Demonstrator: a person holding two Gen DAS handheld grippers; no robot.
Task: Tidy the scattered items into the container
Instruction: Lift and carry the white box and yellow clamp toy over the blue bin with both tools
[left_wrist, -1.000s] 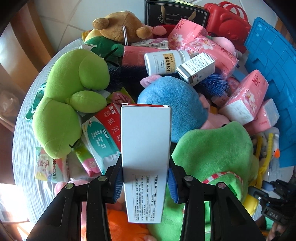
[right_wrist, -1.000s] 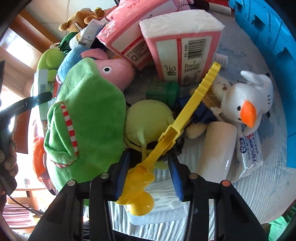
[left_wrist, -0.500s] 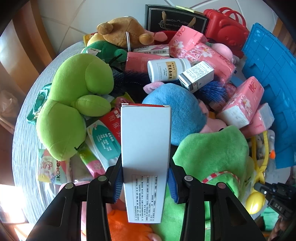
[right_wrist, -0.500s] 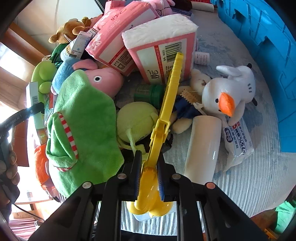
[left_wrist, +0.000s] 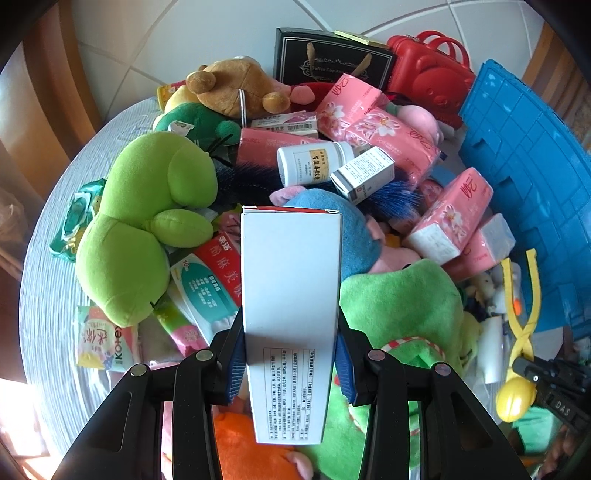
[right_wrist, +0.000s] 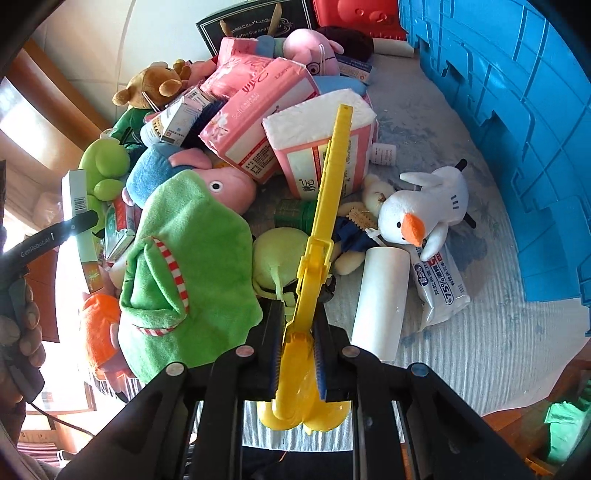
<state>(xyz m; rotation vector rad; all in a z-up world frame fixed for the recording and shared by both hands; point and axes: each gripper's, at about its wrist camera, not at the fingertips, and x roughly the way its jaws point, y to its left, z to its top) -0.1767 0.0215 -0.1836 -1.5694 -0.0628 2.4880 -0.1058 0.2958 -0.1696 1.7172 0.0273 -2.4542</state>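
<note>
My left gripper (left_wrist: 290, 354) is shut on a tall white box (left_wrist: 291, 295) with small print, held above the pile. My right gripper (right_wrist: 298, 354) is shut on a yellow plastic tongs toy (right_wrist: 325, 221), lifted off the table with its handles pointing away; the toy also shows in the left wrist view (left_wrist: 522, 325). The blue crate (left_wrist: 532, 177) stands at the right in the left wrist view and at the upper right in the right wrist view (right_wrist: 517, 129). The left gripper's box shows at the left in the right wrist view (right_wrist: 79, 225).
A heap of plush toys, pink tissue packs (right_wrist: 255, 122), a pill bottle (left_wrist: 314, 162) and small boxes covers the round table (left_wrist: 40, 280). A white duck plush (right_wrist: 421, 210), white roll (right_wrist: 380, 299) and wipes pack (right_wrist: 439, 284) lie by the crate. A red case (left_wrist: 428, 74) sits at the back.
My right gripper has closed on the yellow tongs toy and lifted it clear of the table. My left gripper, still holding the white box, has risen a little.
</note>
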